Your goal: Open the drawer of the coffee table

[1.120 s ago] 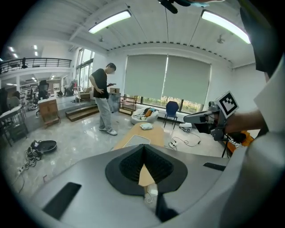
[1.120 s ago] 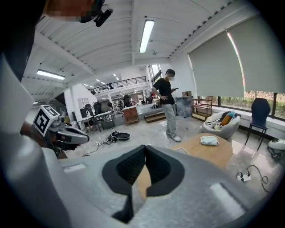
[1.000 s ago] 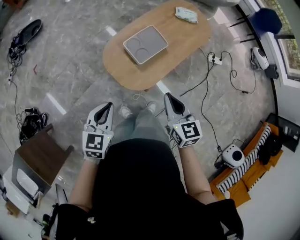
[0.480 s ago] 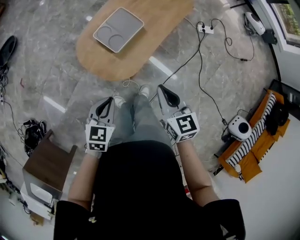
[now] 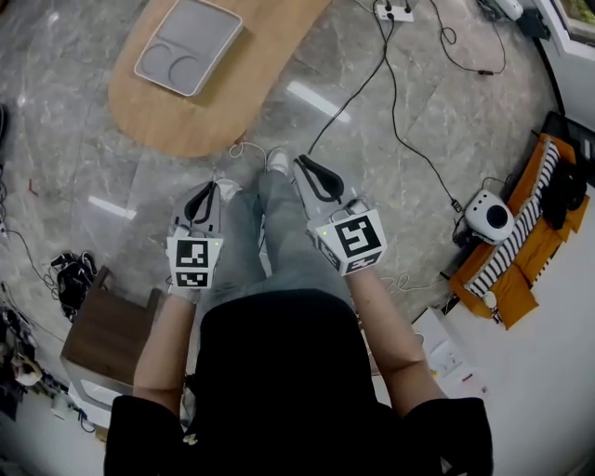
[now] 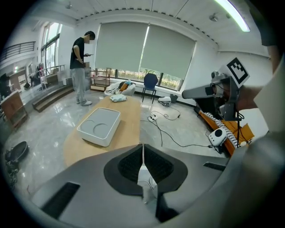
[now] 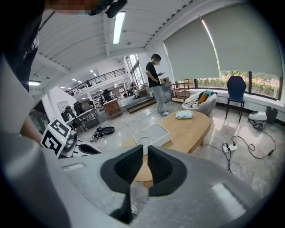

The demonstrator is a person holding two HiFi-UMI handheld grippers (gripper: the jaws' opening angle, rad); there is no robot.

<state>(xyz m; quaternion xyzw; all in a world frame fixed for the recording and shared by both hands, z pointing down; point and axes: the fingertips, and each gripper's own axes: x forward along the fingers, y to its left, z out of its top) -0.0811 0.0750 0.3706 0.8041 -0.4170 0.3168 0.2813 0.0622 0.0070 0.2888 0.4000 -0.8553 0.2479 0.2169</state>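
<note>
The oval wooden coffee table [image 5: 251, 88] stands at the top left of the head view with a grey tray [image 5: 189, 45] on it; no drawer shows in any view. My left gripper [image 5: 203, 199] hangs shut and empty over the floor near the table's rounded end, beside the person's legs. My right gripper [image 5: 310, 174] is level with it on the other side of the legs. Its jaws are opening, a narrow gap shows and nothing is between them. The left gripper view has the shut left gripper [image 6: 142, 149] before the coffee table [image 6: 130, 120]. The right gripper [image 7: 143, 153] faces the coffee table [image 7: 191, 127].
A power strip [image 5: 394, 11] and black cables run over the marble floor right of the table. A white round device [image 5: 490, 216] and a striped orange cushion [image 5: 514, 262] lie at the right. A brown side table [image 5: 107, 337] stands at the lower left. A person [image 6: 80, 67] stands beyond the table.
Both grippers have come down and forward toward the table's near end. The table has slid up and left in the head view.
</note>
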